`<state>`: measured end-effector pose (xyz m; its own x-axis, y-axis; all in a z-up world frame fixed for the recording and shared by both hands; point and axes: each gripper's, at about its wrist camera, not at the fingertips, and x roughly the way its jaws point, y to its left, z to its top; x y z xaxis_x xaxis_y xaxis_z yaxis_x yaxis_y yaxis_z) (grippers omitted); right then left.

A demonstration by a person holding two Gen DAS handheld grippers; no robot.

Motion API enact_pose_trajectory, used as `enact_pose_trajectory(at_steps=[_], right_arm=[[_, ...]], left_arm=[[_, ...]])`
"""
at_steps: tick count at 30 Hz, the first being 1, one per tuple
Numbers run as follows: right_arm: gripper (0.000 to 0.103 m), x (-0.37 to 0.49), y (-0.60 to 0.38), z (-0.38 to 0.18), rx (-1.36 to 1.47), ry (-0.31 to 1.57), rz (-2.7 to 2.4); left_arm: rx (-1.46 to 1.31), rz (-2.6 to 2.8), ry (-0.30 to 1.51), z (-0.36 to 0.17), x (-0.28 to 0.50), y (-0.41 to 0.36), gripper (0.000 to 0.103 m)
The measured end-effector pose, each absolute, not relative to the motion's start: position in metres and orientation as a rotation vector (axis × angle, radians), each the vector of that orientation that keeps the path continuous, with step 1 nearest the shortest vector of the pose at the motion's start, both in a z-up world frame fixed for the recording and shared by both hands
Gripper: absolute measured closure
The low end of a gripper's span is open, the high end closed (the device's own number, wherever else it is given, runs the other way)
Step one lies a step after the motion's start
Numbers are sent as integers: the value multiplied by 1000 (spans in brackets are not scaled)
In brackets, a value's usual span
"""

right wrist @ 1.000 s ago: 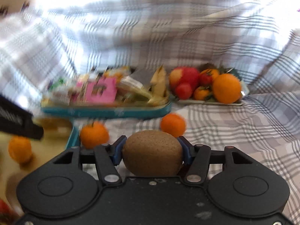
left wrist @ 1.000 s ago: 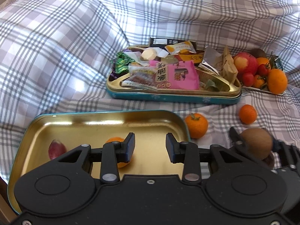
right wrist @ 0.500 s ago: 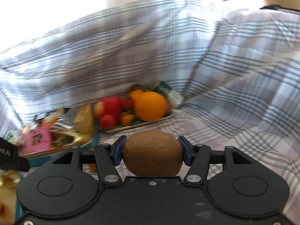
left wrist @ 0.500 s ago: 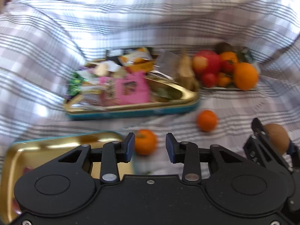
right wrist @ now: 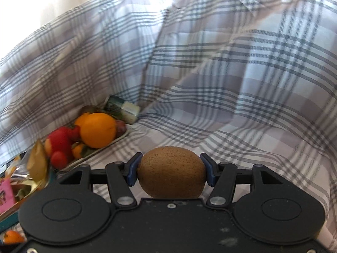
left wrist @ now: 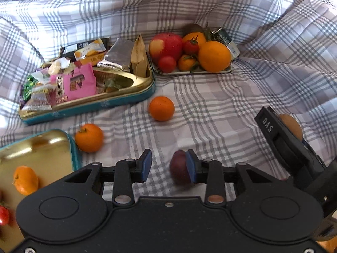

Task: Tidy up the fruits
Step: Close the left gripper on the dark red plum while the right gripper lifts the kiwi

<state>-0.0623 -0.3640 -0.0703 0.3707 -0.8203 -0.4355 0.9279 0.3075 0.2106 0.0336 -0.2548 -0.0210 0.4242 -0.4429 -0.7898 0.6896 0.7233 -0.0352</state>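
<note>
Over on the right hand-held gripper (right wrist: 171,171): clamped on a brown kiwi (right wrist: 171,175), one blue pad at each end, long axis lying straight across from pad to pad. Held clear above the checked sheet (right wrist: 231,116), nothing underneath but cloth. Off to the far left of that view, the white fruit tray (right wrist: 101,149), already crowded with a big orange (right wrist: 98,129) and red fruit. Probably the kiwi's home, and a swing leftward needed to get there.

Now the left hand-held gripper (left wrist: 168,165): jaws apart, nothing gripped. Pointing steeply down at the sheet, with a dark red plum-like fruit (left wrist: 179,166) low in the gap. Not centred, though. Sitting hard over toward the right pad (left wrist: 190,166), partly hidden behind it, well clear of the left one. Touching that pad or merely beneath it? Impossible to say, fruit blurred. Roundish, no obvious long axis to line up on.

Looks like a small shift rightward before any squeeze, otherwise a risk of nudging it away across the cloth.

Elsewhere on the sheet: two loose mandarins, one mid-sheet (left wrist: 161,108), one just beside the gold tin's corner (left wrist: 89,137). Gold tin (left wrist: 42,147) at the near left edge, one mandarin (left wrist: 25,180) inside. Snack tin (left wrist: 94,105) behind it.
</note>
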Motion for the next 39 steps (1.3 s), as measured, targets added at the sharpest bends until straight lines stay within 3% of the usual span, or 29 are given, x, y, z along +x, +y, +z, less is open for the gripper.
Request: enact_pose_trajectory(at_steps=[14, 20, 29, 39], right_arm=[[41, -81, -371, -69, 533, 210, -1215], [41, -84, -387, -70, 626, 294, -1128], [41, -90, -394, -53, 471, 516, -857], [41, -86, -362, -34, 325, 538, -755]], left_arm=[[301, -757, 921, -33, 27, -262, 55], [304, -767, 908, -39, 23, -269, 54], [295, -738, 926, -51, 27, -274, 55], [259, -699, 921, -56, 31, -277, 58]])
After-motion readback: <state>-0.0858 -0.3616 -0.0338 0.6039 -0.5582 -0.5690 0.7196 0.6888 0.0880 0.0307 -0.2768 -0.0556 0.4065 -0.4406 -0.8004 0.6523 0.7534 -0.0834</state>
